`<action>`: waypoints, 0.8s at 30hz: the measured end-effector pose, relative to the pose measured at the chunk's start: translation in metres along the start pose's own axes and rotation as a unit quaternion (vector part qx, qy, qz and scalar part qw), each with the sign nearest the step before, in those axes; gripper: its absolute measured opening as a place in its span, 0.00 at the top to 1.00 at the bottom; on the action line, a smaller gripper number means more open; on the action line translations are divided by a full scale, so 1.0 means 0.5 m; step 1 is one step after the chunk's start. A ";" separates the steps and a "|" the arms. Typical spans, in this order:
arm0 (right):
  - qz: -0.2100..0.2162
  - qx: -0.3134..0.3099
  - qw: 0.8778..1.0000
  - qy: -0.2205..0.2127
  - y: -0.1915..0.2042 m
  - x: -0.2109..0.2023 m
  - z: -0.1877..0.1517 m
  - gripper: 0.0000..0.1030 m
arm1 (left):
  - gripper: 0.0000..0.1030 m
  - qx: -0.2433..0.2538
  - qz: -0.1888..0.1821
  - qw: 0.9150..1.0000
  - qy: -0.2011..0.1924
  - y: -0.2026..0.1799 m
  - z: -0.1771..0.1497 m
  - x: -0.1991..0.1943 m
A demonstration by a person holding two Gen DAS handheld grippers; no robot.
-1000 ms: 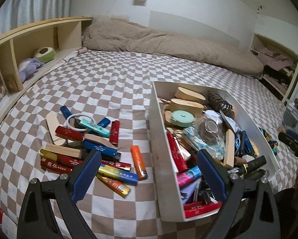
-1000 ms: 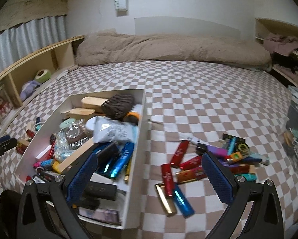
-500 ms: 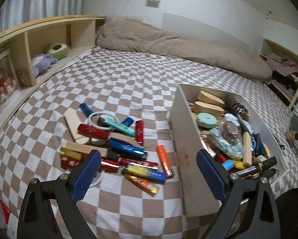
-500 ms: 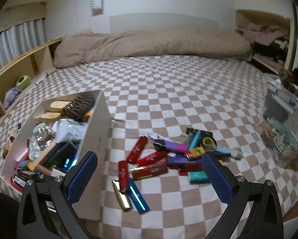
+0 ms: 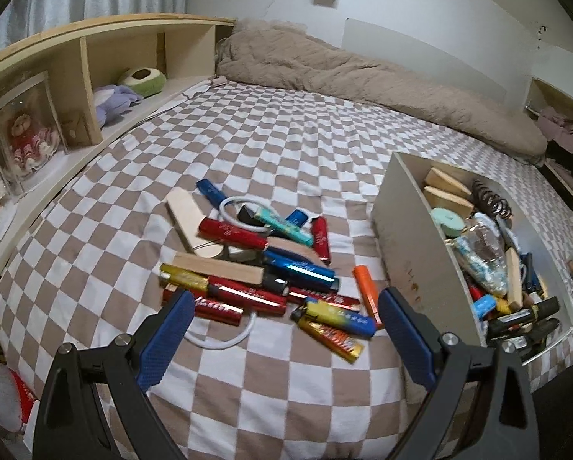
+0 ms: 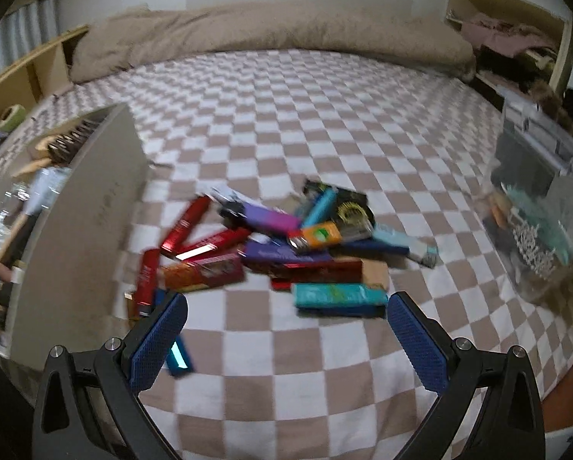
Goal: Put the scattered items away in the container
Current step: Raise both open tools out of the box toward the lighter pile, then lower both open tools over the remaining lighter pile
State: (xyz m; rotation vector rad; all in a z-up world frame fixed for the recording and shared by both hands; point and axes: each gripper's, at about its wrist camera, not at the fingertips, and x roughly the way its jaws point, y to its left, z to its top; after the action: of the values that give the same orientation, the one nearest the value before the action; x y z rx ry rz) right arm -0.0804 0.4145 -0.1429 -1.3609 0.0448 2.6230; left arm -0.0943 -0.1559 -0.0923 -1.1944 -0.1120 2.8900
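Observation:
A pale open box [image 5: 413, 230] full of small items stands on the checkered bed; it also shows at the left of the right wrist view [image 6: 83, 214]. Left of the box lies a heap of lighters, wood pieces and white rings [image 5: 256, 268]. My left gripper [image 5: 282, 329] is open and empty, just short of that heap. Right of the box lies a second heap of lighters and small boxes [image 6: 282, 245]. My right gripper [image 6: 286, 333] is open and empty, close in front of it, near a teal box [image 6: 340, 295].
A wooden shelf with plush toys [image 5: 125, 88] runs along the left bed edge. A brown duvet [image 5: 363, 76] lies at the head. A clear plastic bin [image 6: 543, 207] stands at the right. A shelf recess with clothes [image 6: 508, 34] is at the far right.
Both grippers have swung outward from the box, the left toward the left heap and the right toward the right heap, and moved closer. Both stay open.

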 end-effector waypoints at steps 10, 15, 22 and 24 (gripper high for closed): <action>-0.012 0.046 0.998 0.045 -0.061 0.094 -0.056 0.00 | 0.05 -0.005 0.026 0.999 0.030 0.065 -0.041 0.044; -0.009 0.049 0.997 0.059 -0.063 0.122 -0.078 0.00 | 0.05 -0.007 0.028 0.998 0.052 0.092 -0.070 0.078; -0.001 0.046 0.998 0.031 -0.066 0.117 -0.095 0.00 | 0.05 0.002 0.041 0.996 0.079 0.121 -0.118 0.127; -0.003 0.040 0.999 0.016 -0.063 0.115 -0.101 0.00 | 0.00 0.018 0.046 0.996 0.075 0.115 -0.124 0.131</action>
State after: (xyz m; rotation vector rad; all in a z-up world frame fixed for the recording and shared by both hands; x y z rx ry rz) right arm -0.0666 0.4485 -0.2170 -1.3744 0.1485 2.5651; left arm -0.0961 -0.2069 -0.1865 -1.4423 -0.0016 2.8507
